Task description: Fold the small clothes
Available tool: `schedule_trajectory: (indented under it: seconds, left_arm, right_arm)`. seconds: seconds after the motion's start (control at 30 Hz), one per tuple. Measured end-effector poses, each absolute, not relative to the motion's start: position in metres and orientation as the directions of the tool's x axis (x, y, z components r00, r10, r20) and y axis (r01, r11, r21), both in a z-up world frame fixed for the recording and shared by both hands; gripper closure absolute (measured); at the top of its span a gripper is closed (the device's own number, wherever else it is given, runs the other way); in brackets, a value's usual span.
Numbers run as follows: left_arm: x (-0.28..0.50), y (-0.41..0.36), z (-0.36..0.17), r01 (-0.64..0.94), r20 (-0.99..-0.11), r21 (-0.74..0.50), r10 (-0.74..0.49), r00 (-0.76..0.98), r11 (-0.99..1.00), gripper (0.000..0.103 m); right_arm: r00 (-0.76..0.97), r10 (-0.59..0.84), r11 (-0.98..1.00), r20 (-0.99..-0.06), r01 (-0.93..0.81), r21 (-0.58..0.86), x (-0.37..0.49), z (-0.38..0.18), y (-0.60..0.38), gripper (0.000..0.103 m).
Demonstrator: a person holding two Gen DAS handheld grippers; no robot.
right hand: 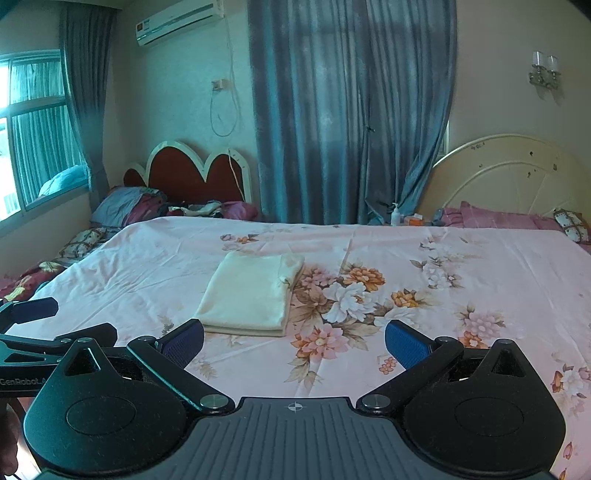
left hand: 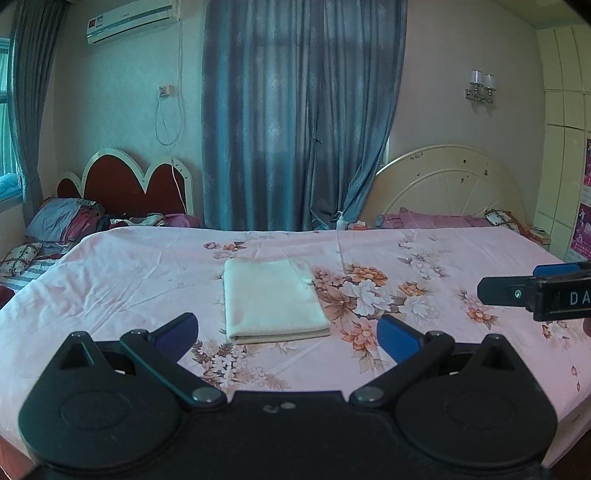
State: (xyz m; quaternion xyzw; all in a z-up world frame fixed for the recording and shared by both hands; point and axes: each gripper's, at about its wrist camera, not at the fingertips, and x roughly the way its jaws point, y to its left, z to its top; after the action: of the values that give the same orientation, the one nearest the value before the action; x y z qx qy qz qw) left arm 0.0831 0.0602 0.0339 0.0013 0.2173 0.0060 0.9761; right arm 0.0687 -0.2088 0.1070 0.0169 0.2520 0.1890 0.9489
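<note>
Folded garment [left hand: 275, 299]: cream cloth, matt, soft nap, smooth faces. Bedsheet [left hand: 147, 280]: pink floral-print cloth, matt, lightly creased. Left gripper [left hand: 287, 332]: matt black plastic body, blue finely textured pads [left hand: 397, 338], shiny metal pivot pins. Right gripper [right hand: 294, 341]: same; ribbed grey deck. Curtains [left hand: 295, 110]: blue cloth, faint sheen.

1. Bed sheet [left hand: 147, 280]: spread over the bed, nearest the cameras.
2. Folded cloth [left hand: 273, 299]: lies on the sheet, near its middle.
3. Left gripper [left hand: 288, 332]: before the cloth, jaws spread, off the sheet.
4. Right gripper [right hand: 294, 341]: right of the left gripper, before the cloth, jaws spread.
5. Curtain [left hand: 295, 110]: behind the bed.
6. Two headboards: left [left hand: 136, 181] and right [left hand: 447, 184] of the curtain.
7. Air conditioner [left hand: 131, 18]: on the wall, above the left headboard.
</note>
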Motion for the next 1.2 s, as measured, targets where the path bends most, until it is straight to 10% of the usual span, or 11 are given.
schedule_trajectory:
  seconds: [1.2]
  left_arm:
    - [0.0889,0.0695,0.0370,-0.014,-0.396,0.014,0.018,0.918,1.000,0.001]
  right_arm:
    - [0.801,0.377,0.923,-0.466,-0.367,0.116,0.0781,0.1070,-0.2095,0.000]
